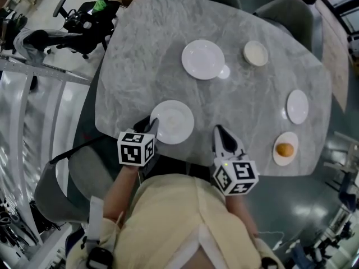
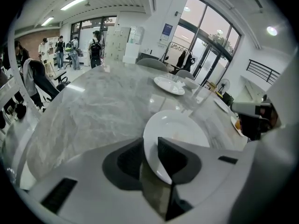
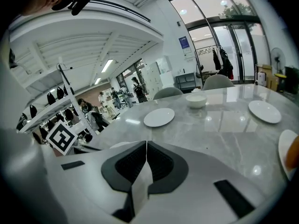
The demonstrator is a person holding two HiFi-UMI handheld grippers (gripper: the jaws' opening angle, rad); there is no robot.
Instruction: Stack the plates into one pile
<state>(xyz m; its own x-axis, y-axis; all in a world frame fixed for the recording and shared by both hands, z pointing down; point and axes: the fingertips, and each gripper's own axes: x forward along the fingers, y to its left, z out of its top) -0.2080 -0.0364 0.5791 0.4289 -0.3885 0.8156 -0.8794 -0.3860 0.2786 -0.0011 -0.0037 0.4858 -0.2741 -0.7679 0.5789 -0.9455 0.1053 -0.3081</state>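
Note:
Several white plates lie apart on the grey marble table [image 1: 140, 66]. The nearest plate [image 1: 173, 122] [image 2: 175, 129] sits at the table's near edge. My left gripper [image 1: 150, 123] [image 2: 150, 146] is shut on its near-left rim, one pad over the rim and one under it. A larger plate [image 1: 203, 59] [image 3: 159, 117] lies further back, and a small plate [image 1: 297, 106] [image 3: 265, 111] at the right. My right gripper [image 1: 220, 130] [image 3: 146, 148] hovers over the near edge, shut and holding nothing.
A small bowl [image 1: 256, 53] [image 3: 196, 100] stands at the far right. A plate with an orange fruit [image 1: 285, 148] lies near the right front edge. Grey chairs [image 1: 286, 13] ring the table. An office chair [image 1: 84, 21] stands at the far left.

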